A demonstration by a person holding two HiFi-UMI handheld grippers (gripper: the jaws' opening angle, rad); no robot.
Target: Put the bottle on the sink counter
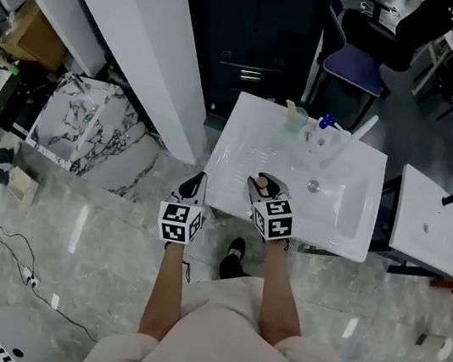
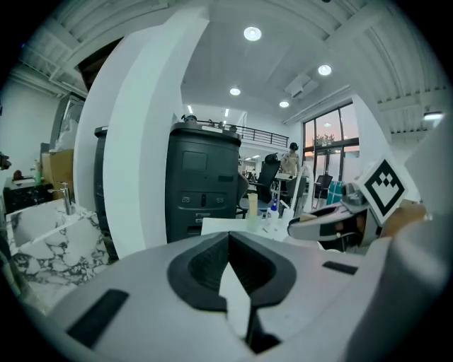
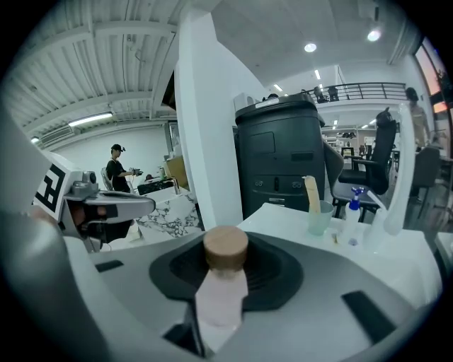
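A pale pink bottle (image 3: 221,300) with a tan round cap (image 3: 226,247) stands upright between the black pads of my right gripper (image 3: 226,272), which is shut on it. In the head view the right gripper (image 1: 262,184) hangs over the near edge of the white sink counter (image 1: 243,136). My left gripper (image 1: 196,184) is just off the counter's front left corner. Its jaws (image 2: 228,240) meet at the tips with nothing between them. The counter (image 3: 279,215) lies straight ahead in the right gripper view.
At the back of the counter stand a green cup (image 1: 296,117), a blue-topped spray bottle (image 1: 325,124) and a white faucet (image 1: 349,141). A black cabinet (image 1: 251,34) and a white pillar (image 1: 146,42) rise behind. A marble slab (image 1: 89,127) leans at left, a second sink (image 1: 430,223) is at right.
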